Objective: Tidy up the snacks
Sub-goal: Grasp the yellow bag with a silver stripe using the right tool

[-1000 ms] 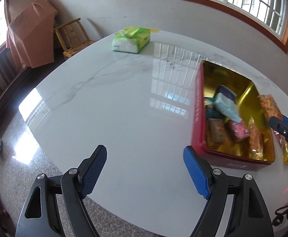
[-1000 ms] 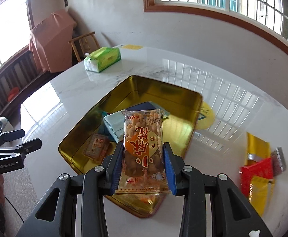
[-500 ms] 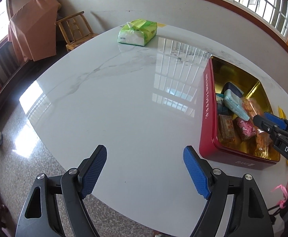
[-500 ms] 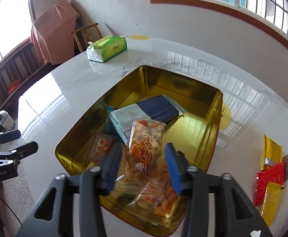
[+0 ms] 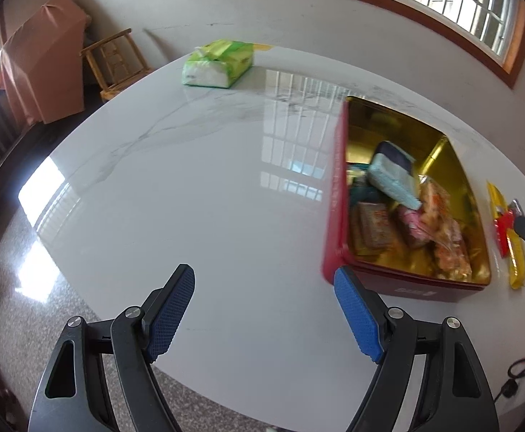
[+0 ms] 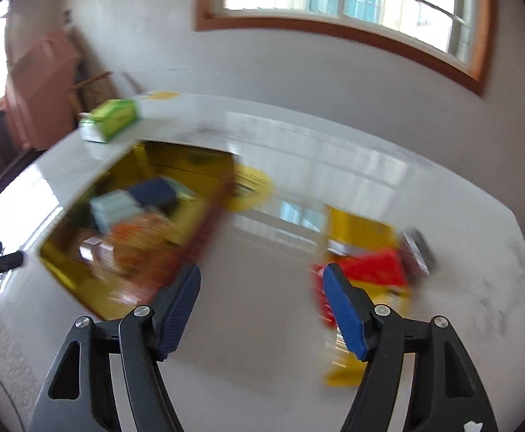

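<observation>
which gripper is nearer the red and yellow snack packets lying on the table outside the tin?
Right gripper: open, empty, packets just beyond its fingertip. Left gripper sits on the red tin's far side.

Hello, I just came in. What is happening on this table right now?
A person is sorting snacks into a red tin with a hand-held gripper in each hand. The right hand-held gripper has just been opening; nothing is between its jaws, and the peanut packet lies in the tin. It now faces the loose packets on the table. The left hand-held gripper hovers open and empty beside the tin.
</observation>
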`<state>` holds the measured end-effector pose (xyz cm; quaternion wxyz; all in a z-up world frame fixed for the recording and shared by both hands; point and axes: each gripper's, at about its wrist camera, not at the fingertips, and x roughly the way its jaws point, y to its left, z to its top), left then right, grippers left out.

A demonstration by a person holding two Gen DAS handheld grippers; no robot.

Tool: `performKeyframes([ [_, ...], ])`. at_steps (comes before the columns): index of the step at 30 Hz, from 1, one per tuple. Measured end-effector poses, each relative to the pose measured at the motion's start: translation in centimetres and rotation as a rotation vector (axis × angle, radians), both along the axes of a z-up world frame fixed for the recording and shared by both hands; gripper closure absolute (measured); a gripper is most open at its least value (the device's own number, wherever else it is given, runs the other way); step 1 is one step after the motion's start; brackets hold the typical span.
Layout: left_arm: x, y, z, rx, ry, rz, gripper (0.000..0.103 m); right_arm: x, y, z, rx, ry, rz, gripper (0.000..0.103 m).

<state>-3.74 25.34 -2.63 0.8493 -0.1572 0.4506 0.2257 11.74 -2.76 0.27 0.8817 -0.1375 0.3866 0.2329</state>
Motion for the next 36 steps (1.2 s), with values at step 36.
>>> performKeyframes([
  [36, 10.7, -17.3, 2.4, 0.043, -0.019, -0.52, 0.023, 6.4, -20.3, -7.4, -0.067, 0.056, -0.363, 0.05],
])
